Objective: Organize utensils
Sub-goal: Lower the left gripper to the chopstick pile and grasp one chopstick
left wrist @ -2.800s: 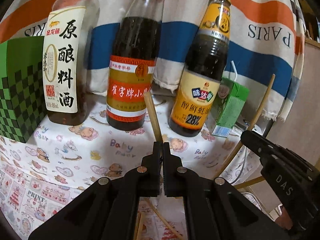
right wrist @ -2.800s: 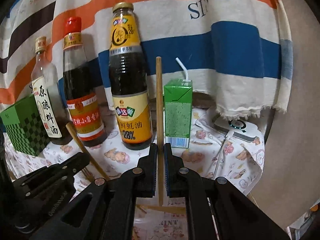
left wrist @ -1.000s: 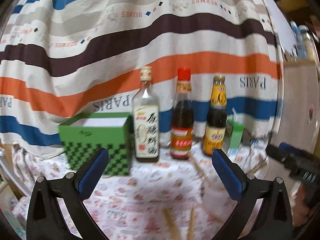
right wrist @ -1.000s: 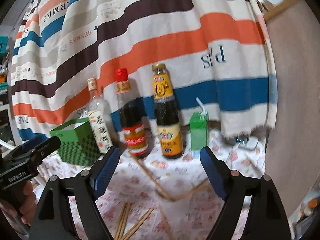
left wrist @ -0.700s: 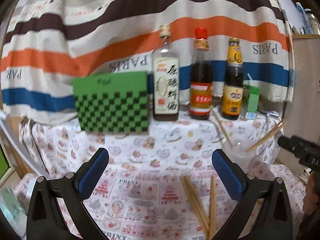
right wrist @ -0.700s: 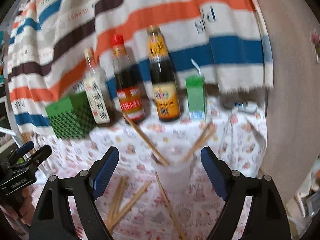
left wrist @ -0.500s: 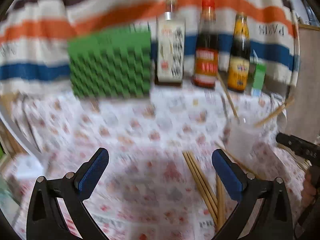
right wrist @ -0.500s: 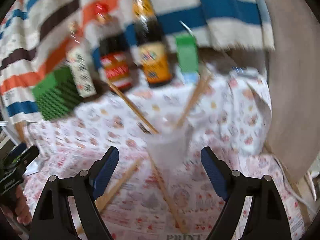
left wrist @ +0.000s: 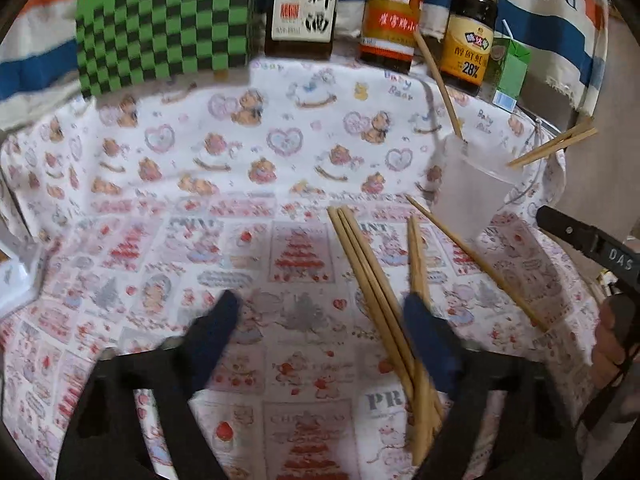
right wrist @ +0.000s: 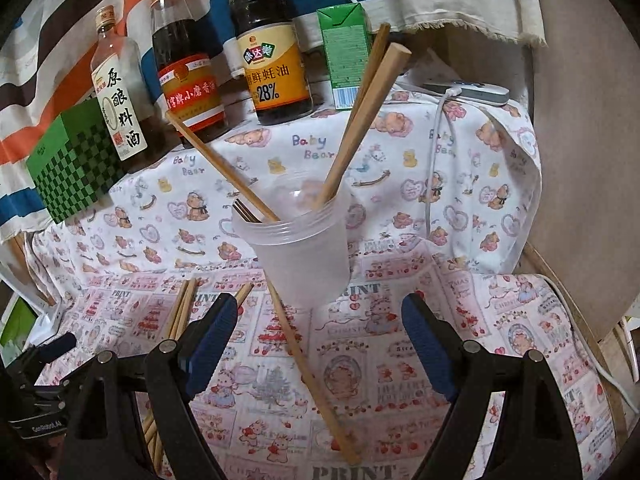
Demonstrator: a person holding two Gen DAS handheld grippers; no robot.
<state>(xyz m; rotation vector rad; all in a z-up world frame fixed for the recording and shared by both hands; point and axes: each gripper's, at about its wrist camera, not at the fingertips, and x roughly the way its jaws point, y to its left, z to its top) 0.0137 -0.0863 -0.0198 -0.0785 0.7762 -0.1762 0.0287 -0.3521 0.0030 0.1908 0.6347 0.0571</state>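
A clear plastic cup (right wrist: 298, 248) stands on the printed tablecloth and holds several wooden chopsticks (right wrist: 362, 120); it also shows in the left wrist view (left wrist: 472, 188). Loose chopsticks (left wrist: 372, 292) lie on the cloth in front of my left gripper (left wrist: 320, 328), which is open and empty, its right finger over them. One single chopstick (right wrist: 308, 364) lies by the cup's foot. My right gripper (right wrist: 320, 328) is open and empty, just in front of the cup. More loose chopsticks (right wrist: 180, 312) lie to its left.
Three sauce bottles (right wrist: 272, 52) stand at the back with a green juice carton (right wrist: 348, 52) and a green checkered box (left wrist: 160, 28). A phone with a cable (right wrist: 468, 90) lies at the back right. A striped cloth hangs behind.
Both grippers, shut on chopsticks 2.8 s ago, have opened and pulled back, then tilted down and come in low over the table. Chopsticks now stand in the cup.
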